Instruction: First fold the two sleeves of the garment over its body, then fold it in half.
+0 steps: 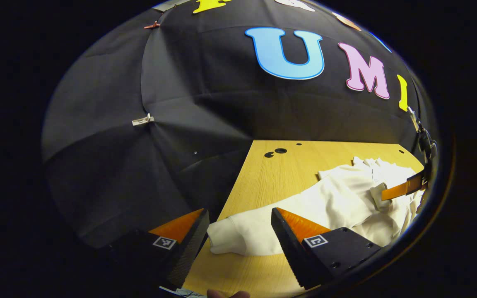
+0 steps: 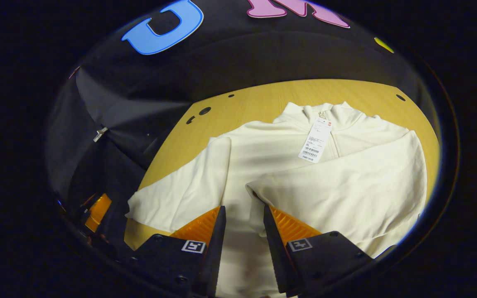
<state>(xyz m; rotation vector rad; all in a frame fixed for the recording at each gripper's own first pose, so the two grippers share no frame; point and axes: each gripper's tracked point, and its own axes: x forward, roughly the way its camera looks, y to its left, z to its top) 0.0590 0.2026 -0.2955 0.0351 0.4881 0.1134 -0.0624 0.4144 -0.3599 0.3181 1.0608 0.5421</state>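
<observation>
Two sleeves sit differently on the white garment (image 2: 263,165) that lies spread on the wooden table (image 2: 255,97): in the right gripper view the right-hand sleeve (image 2: 346,182) is already folded across the body, its cuff edge ending just ahead of my right gripper (image 2: 243,219), while the left-hand sleeve (image 2: 172,194) runs outward, its cuff close to the table's near left edge. I see my right gripper's fingers parted with a narrow gap between them, hanging over the lower body of the garment and gripping nothing. A paper tag (image 2: 315,140) lies below the collar. Bare wood shows beyond the collar up to the booth wall, and a strip along the left edge with a few holes (image 2: 204,111). In the left gripper view my left gripper (image 1: 238,231) is spread wide, and the cuff of the outstretched sleeve (image 1: 238,236) lies on the table between its two fingers, neither of which presses on it. The table's left edge (image 1: 232,190) runs straight past that cuff, with the dark cloth falling away beside it; open wood lies ahead toward the far holes (image 1: 280,151). The other gripper's orange finger (image 1: 402,190) shows over the bunched cloth at far right.
</observation>
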